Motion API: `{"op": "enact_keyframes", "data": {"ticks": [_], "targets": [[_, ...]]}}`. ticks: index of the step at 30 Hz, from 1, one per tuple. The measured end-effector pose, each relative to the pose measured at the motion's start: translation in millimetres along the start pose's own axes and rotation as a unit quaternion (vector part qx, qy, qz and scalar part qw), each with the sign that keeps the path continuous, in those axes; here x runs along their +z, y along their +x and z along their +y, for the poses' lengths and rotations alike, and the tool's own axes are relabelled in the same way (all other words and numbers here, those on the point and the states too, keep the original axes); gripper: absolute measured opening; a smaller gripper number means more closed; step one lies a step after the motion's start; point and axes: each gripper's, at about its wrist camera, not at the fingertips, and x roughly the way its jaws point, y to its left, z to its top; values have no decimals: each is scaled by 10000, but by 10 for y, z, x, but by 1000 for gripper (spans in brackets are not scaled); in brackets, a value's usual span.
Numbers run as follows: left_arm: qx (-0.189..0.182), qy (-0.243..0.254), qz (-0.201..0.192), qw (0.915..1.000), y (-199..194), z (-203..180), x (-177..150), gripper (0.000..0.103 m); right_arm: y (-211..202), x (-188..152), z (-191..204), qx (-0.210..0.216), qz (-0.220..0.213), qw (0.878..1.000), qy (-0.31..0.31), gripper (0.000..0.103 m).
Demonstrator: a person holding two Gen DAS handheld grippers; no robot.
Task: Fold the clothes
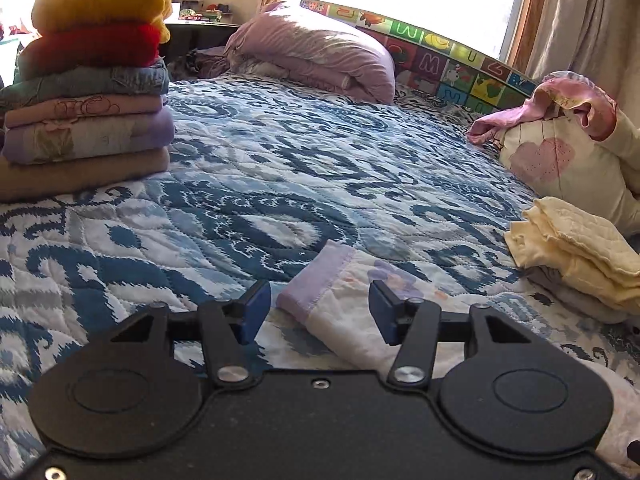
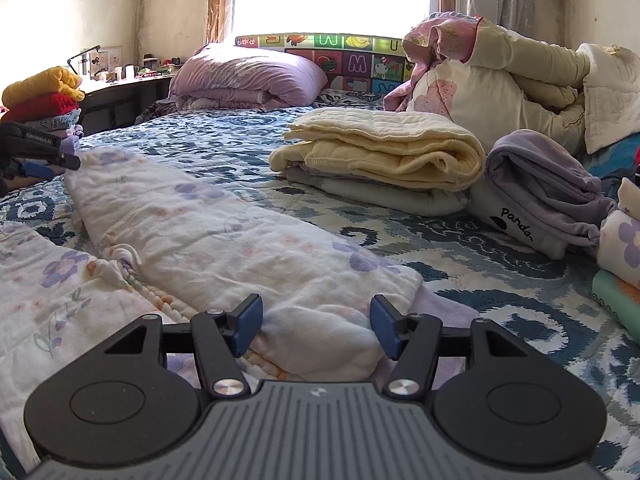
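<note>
A white floral garment with a purple hem (image 1: 344,304) lies on the blue patterned bedspread (image 1: 280,184). In the left wrist view my left gripper (image 1: 318,308) is open, with the hem end lying between its blue pads. In the right wrist view the same garment (image 2: 224,232) stretches as a long folded strip across the bed. My right gripper (image 2: 316,326) is open over its near end. The left gripper (image 2: 36,152) shows at the strip's far end on the left.
A tall stack of folded clothes (image 1: 88,84) stands at the left. Folded cream and grey items (image 2: 380,160), a purple "panda" garment (image 2: 540,196) and an unfolded heap (image 2: 500,80) lie to the right. A rolled purple quilt (image 2: 248,76) sits by the headboard.
</note>
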Motion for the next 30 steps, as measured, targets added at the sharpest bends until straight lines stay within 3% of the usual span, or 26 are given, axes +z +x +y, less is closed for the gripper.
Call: {"op": "enact_keyframes", "data": {"ticks": [2, 5, 9, 10, 15, 21, 26, 30], "targets": [[-103, 35, -69, 9999, -61, -23, 14, 53, -19, 14, -3, 10, -17, 10000, -17, 60], [-690, 223, 133, 9973, -52, -196, -63, 53, -93, 41, -11, 79, -192, 9998, 21, 60], [-1480, 673, 461, 9856, -42, -529, -188, 53, -90, 45, 7, 199, -191, 9996, 29, 60], [-1513, 711, 503, 9846, -56, -548, -204, 53, -72, 49, 12, 210, -160, 9996, 11, 60], [-1288, 580, 589, 9882, -152, -417, -235, 55, 97, -10, 76, 206, 432, 9986, -212, 65], [-1017, 422, 692, 9915, -268, -260, -272, 56, -24, -4, 27, 87, 229, 9996, -106, 65], [-791, 290, 777, 9934, -364, -129, -303, 56, -348, -57, -293, -283, -130, 9963, 800, 65], [-585, -738, 782, 9925, -617, 348, -342, 59, -639, -309, -611, -304, -179, 9754, 2177, 66]]}}
